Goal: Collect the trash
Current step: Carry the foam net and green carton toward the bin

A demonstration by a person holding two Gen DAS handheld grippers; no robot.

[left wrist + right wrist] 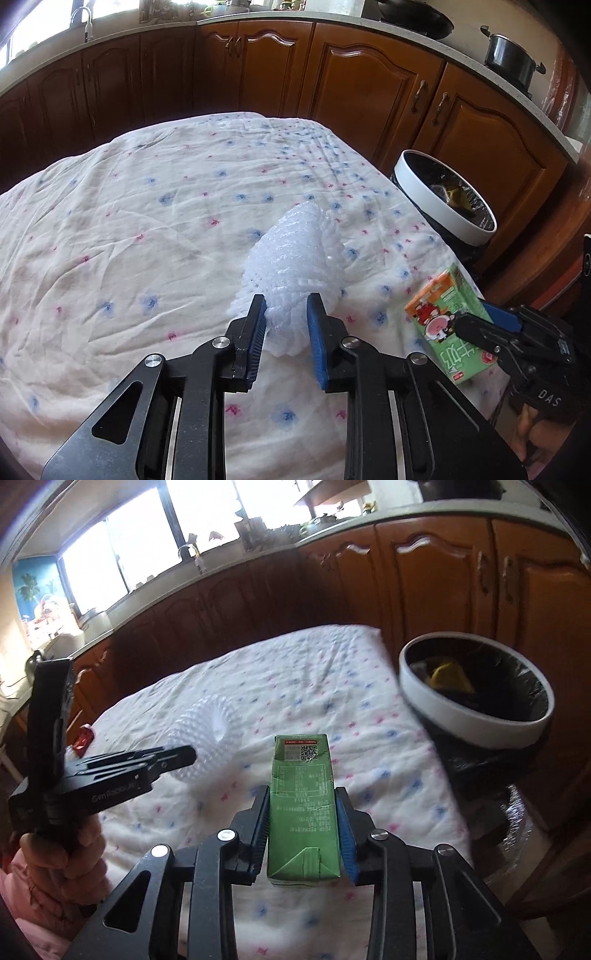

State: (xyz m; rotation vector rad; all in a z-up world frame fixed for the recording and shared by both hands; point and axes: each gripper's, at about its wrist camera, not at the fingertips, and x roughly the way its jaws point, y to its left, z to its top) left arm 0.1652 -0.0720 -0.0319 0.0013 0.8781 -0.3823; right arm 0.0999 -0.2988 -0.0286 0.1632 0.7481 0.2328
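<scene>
My left gripper (286, 310) is shut on a white foam net sleeve (291, 258) and holds its near end over the flowered cloth; the sleeve also shows in the right wrist view (207, 727), with the left gripper (181, 757) at its side. My right gripper (301, 805) is shut on a green drink carton (303, 812), pads pressed on both its sides. In the left wrist view the carton (443, 314) is at the right table edge with the right gripper (476, 325) on it. A white-rimmed trash bin (476, 716) with a black liner stands right of the table.
The table (147, 221) is covered by a wrinkled white cloth with blue and pink flowers. A small red wrapper (84, 738) lies at its far left edge. Brown kitchen cabinets (369, 81) run behind. The bin (443, 199) holds some yellow trash. A pot (511, 59) sits on the counter.
</scene>
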